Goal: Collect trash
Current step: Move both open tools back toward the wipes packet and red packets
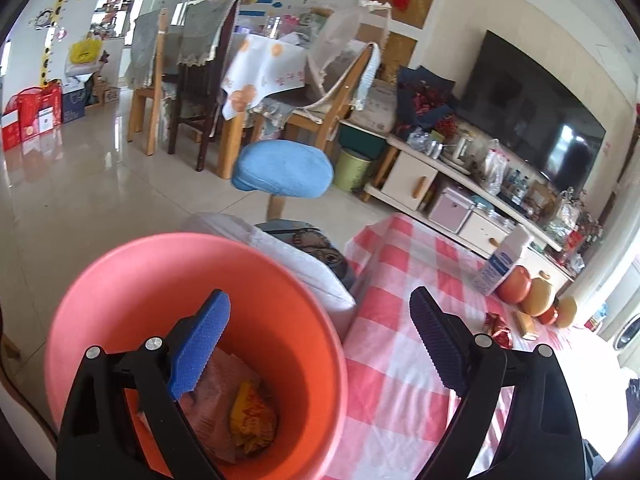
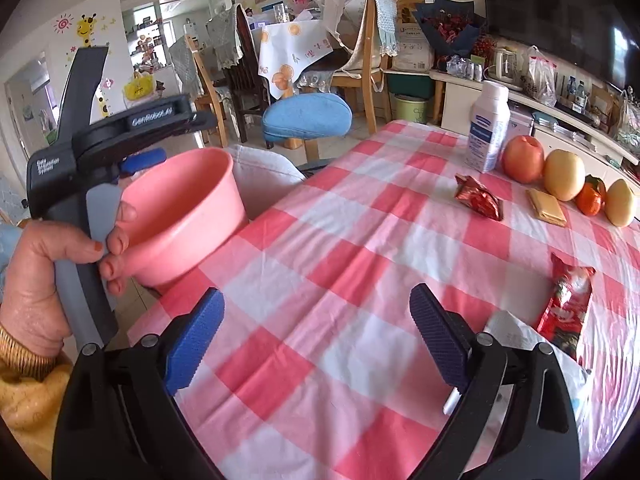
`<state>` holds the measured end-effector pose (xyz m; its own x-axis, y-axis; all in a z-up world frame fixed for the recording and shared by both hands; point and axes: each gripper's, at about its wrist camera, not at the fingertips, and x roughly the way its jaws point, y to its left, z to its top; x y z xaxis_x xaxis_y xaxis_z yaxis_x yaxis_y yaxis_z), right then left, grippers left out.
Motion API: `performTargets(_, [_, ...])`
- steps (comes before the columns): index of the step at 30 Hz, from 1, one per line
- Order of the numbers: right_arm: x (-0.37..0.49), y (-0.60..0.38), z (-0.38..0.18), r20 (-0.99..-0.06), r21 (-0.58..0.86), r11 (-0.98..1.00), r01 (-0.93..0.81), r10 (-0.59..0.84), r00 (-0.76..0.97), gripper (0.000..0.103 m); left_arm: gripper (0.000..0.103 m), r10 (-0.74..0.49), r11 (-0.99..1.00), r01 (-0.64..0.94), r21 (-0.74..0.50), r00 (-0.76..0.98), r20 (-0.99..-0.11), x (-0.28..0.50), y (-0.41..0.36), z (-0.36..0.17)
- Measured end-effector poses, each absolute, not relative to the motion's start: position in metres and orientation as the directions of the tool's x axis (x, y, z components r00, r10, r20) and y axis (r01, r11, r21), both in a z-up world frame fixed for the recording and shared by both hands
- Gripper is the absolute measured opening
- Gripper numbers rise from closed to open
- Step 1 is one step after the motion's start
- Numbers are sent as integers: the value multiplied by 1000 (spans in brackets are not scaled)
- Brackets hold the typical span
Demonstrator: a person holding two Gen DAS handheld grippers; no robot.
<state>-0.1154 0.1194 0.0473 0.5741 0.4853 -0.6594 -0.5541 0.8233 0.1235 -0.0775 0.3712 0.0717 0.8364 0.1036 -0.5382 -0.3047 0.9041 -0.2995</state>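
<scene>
Right gripper, jaws spread and empty, is best lowered squarely onto the red snack wrapper at 3 o'clock, before transfer to the pink bin at 10 o'clock.

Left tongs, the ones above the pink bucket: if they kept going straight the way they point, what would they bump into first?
Most likely the far inside wall of the pink bucket, or its rim. The open left tongs point downward over it, one pad inside its mouth; depth is hard to judge.
</scene>
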Motion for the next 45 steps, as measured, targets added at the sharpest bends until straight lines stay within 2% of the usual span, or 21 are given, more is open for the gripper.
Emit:
performTargets(10, [-128, 94, 40, -681, 106, 846, -522, 444, 582, 95, 91, 21, 928, -234, -289, 810, -587, -65, 331, 62])
performTargets(30, [-139, 40, 50, -648, 92, 868, -488, 424, 632, 95, 91, -78, 963, -93, -252, 801, -594, -64, 264, 53])
performTargets(45, [-120, -44, 63, -617, 127, 932, -340, 343, 708, 95, 91, -104, 986, -3, -169, 777, -621, -89, 212, 50])
